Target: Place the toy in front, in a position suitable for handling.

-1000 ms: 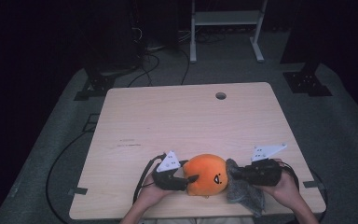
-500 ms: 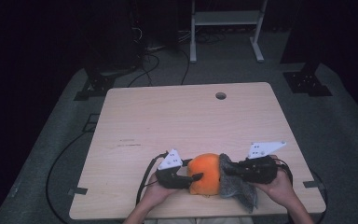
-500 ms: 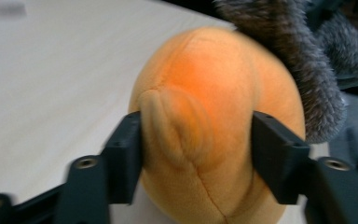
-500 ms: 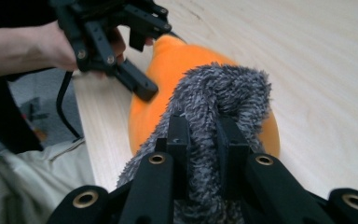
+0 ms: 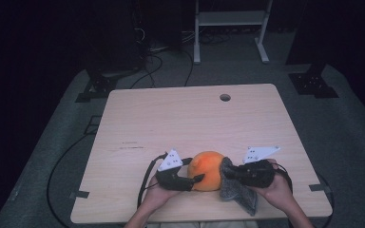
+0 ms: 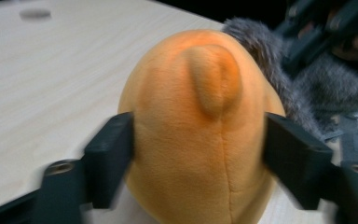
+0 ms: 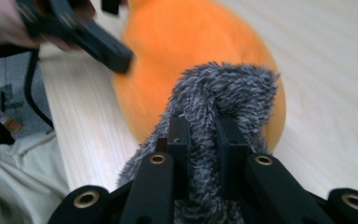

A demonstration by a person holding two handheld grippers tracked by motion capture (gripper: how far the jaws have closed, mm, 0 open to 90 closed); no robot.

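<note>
Dark room all around, with a pale wooden table (image 5: 171, 123) sitting on grey carpet and a white stand (image 5: 230, 28) on the floor beyond its far edge. Both hands are down at the near edge of the table. So the left gripper (image 5: 196, 179) has its jaws on either side of an orange plush toy (image 5: 208, 170), and in the left gripper view you can see the toy (image 6: 200, 126) sitting right between the two black jaws, one at each flank, touching or nearly so. Those jaws have just been opening a bit, with the plush between them the whole time, and I honestly can't tell if they're squeezing it or just resting against it. A little rounded nub on the toy faces that camera. The right gripper (image 5: 232, 173) comes in from the opposite side and it's pinched tight on a fuzzy grey cloth (image 5: 237, 190), which presses up against the side of the toy away from the left gripper. In the right gripper view the cloth (image 7: 214, 107) bunches up between the closed jaws and the orange plush (image 7: 186, 42) sits straight ahead of them, with the left gripper (image 7: 109, 51) beyond it, up at the far left. The rest of the cloth trails back under the right hand (image 5: 278, 187) toward the table's near edge.
</note>
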